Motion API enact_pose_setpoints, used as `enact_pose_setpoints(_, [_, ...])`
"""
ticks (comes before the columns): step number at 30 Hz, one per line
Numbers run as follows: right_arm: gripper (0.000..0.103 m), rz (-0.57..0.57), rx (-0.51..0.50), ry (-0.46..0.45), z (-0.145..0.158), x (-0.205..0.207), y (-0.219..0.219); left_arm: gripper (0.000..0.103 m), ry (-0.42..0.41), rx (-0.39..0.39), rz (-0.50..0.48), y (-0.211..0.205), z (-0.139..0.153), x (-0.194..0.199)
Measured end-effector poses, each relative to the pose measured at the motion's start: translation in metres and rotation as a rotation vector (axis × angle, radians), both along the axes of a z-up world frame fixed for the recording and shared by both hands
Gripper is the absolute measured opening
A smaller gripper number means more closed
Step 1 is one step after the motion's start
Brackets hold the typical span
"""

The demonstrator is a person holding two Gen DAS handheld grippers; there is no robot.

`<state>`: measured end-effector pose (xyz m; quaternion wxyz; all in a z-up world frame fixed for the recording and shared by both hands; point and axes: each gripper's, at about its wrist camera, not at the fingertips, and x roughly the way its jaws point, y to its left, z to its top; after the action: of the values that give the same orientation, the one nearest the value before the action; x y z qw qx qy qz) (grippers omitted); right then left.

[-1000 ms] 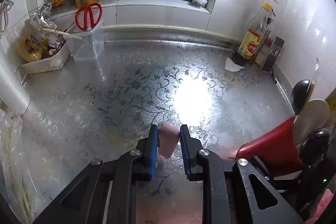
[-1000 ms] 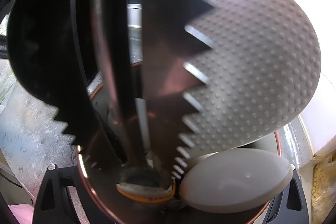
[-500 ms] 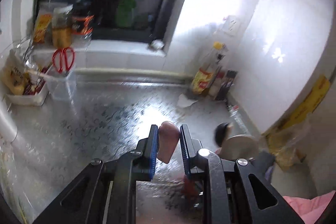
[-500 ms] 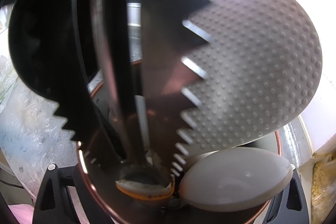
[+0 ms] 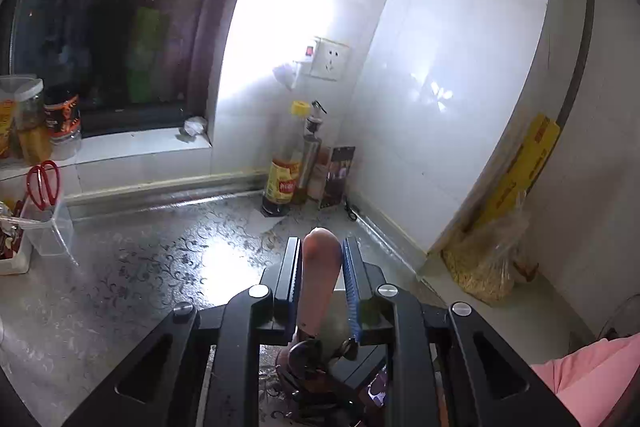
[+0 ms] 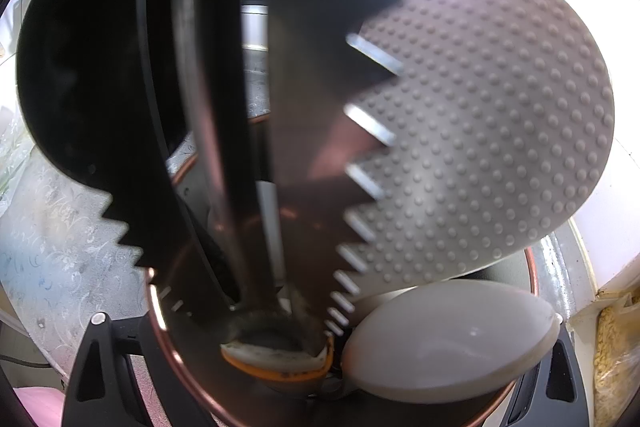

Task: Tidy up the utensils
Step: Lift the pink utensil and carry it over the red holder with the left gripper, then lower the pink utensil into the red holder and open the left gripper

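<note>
glossy patterned counter (image 5: 132,267); glossy white wall tiles (image 5: 460,67); clear plastic box (image 5: 50,227); matt dimpled grey spatula (image 6: 480,131); smooth pink handle (image 5: 320,279).

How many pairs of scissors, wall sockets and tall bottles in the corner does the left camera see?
Pairs of scissors: 1
Wall sockets: 1
Tall bottles in the corner: 2, the yellow-capped bottle and the metal bottle with a pourer
Total: 4
</note>
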<state>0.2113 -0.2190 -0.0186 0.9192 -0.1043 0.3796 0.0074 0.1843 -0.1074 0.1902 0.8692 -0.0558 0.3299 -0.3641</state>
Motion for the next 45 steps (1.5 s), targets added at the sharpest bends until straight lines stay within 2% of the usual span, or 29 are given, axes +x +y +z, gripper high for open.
enact_pose_setpoints(12, [0.096, 0.001, -0.004, 0.001, -0.003, 0.0, 0.001, 0.017, 0.105, 0.058, -0.017, -0.018, -0.036, 0.01])
enact_pose_setpoints(26, [0.096, 0.006, -0.009, 0.002, -0.008, 0.0, 0.006, 0.017, 0.197, 0.09, 0.002, -0.02, -0.059, 0.019])
enact_pose_setpoints(31, [0.096, 0.006, -0.009, 0.002, -0.007, 0.001, 0.005, 0.018, 0.227, 0.092, 0.039, -0.012, -0.063, 0.024])
enact_pose_setpoints(36, [0.095, 0.01, -0.008, -0.002, -0.01, 0.0, 0.006, 0.04, 0.271, 0.111, 0.148, 0.013, -0.072, 0.036])
enact_pose_setpoints(41, [0.095, 0.005, -0.006, -0.004, -0.01, 0.001, 0.005, 0.055, 0.327, 0.167, 0.26, 0.039, -0.092, 0.042])
enact_pose_setpoints(45, [0.095, -0.001, -0.004, -0.004, -0.004, 0.003, 0.001, 0.06, 0.381, 0.197, 0.321, 0.056, -0.11, 0.043])
